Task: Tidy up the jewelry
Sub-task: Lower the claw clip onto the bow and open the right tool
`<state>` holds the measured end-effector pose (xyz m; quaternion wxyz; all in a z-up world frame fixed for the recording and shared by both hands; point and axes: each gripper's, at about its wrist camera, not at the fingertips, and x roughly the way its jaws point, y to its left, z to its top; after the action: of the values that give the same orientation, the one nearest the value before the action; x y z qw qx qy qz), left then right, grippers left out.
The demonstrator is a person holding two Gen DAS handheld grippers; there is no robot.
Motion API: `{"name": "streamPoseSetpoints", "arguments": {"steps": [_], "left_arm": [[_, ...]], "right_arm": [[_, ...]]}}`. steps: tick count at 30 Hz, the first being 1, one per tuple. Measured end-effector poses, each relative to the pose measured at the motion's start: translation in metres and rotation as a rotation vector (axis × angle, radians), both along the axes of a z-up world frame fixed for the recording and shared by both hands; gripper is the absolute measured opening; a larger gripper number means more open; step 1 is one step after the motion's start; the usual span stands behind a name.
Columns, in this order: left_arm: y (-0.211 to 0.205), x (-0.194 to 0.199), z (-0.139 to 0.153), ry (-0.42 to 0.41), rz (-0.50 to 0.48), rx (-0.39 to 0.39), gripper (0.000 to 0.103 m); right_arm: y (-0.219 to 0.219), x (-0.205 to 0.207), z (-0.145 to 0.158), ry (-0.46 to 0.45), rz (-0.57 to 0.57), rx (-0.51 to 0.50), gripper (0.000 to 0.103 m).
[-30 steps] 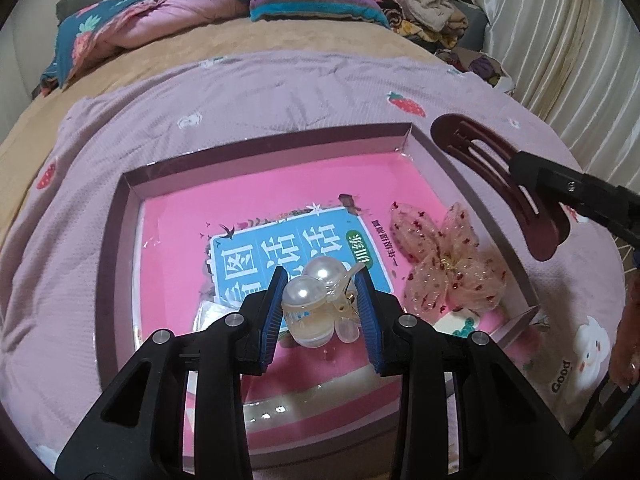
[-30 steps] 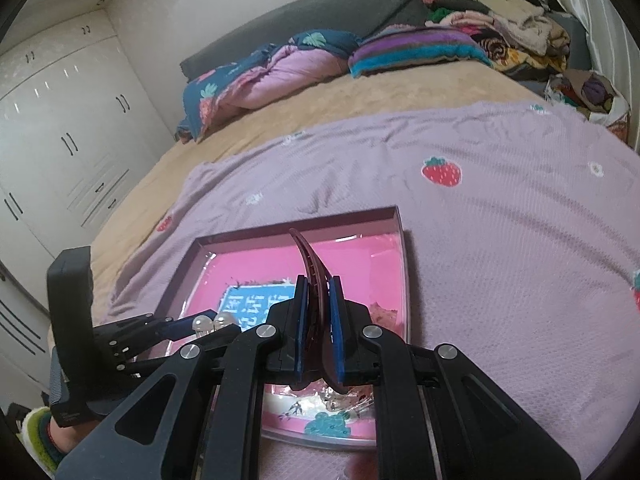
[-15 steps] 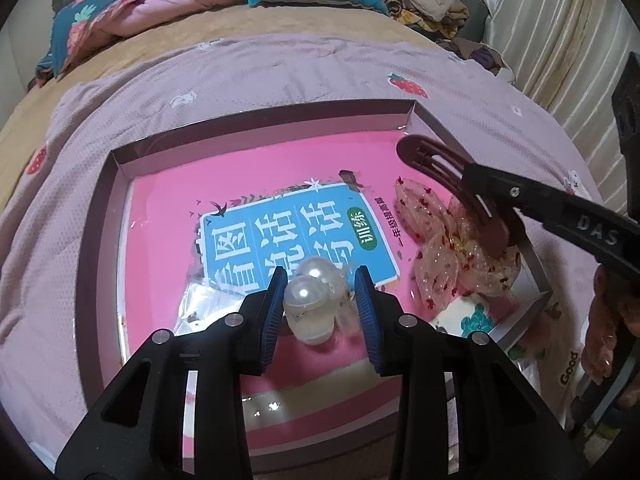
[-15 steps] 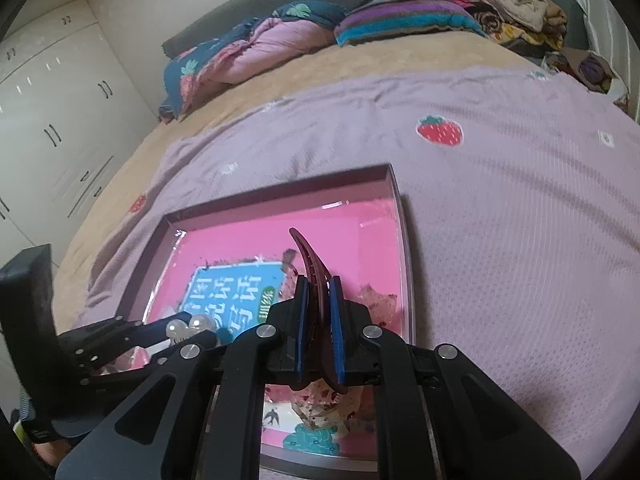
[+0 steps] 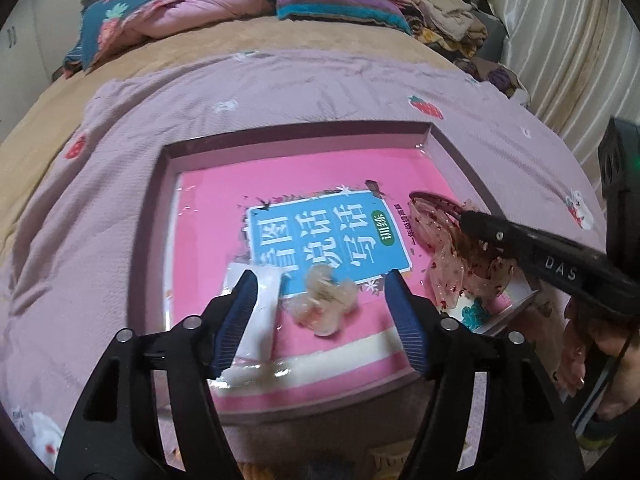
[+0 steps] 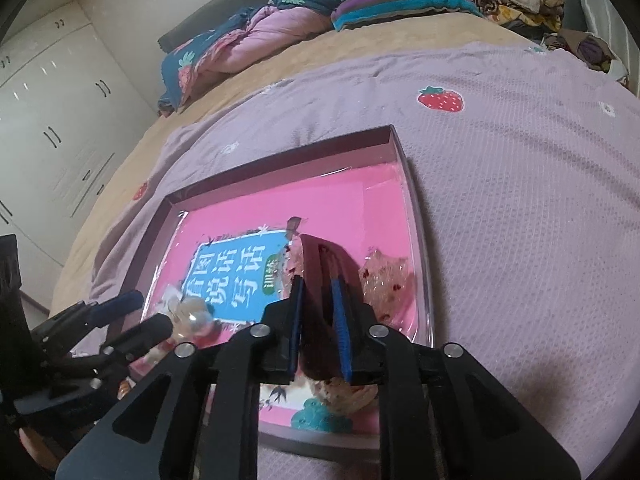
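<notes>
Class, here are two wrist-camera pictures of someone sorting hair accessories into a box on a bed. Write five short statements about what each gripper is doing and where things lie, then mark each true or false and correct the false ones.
1. The left gripper is clamped on the pearl clip. False: its jaws stand wide apart and the clip lies between them on the box floor.
2. The right gripper holds the dark red hair clip. True.
3. The sequin bow lies inside the pink box. True.
4. The box sits on a wooden table. False: it rests on a lilac strawberry blanket.
5. The dark red hair clip is outside the box. False: it is over the bow, within the box.
</notes>
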<state>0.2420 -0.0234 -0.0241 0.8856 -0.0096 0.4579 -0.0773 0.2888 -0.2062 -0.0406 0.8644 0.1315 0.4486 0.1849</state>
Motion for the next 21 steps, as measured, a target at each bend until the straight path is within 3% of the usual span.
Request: {"name": "streamPoseSetpoints", "arguments": {"steps": [1, 3, 6, 14, 21], "left_arm": [[0.001, -0.002, 0.002, -0.005, 0.007, 0.002, 0.063], [0.004, -0.005, 0.006, -0.015, 0.022, 0.005, 0.066], [0.008, -0.011, 0.010, -0.023, 0.047, 0.018, 0.074], [0.018, -0.028, 0.024, -0.047, 0.088, 0.020, 0.091], [0.024, -0.042, 0.041, -0.089, 0.121, 0.009, 0.093]], "right_arm": [[0.000, -0.002, 0.001, 0.003, 0.004, 0.009, 0.023], [-0.002, -0.007, 0.003, 0.007, 0.008, 0.030, 0.044], [-0.006, -0.018, 0.010, -0.008, -0.005, 0.048, 0.061], [-0.016, -0.043, 0.028, -0.059, -0.026, 0.026, 0.083], [-0.025, -0.061, 0.050, -0.124, -0.034, 0.031, 0.093]]}}
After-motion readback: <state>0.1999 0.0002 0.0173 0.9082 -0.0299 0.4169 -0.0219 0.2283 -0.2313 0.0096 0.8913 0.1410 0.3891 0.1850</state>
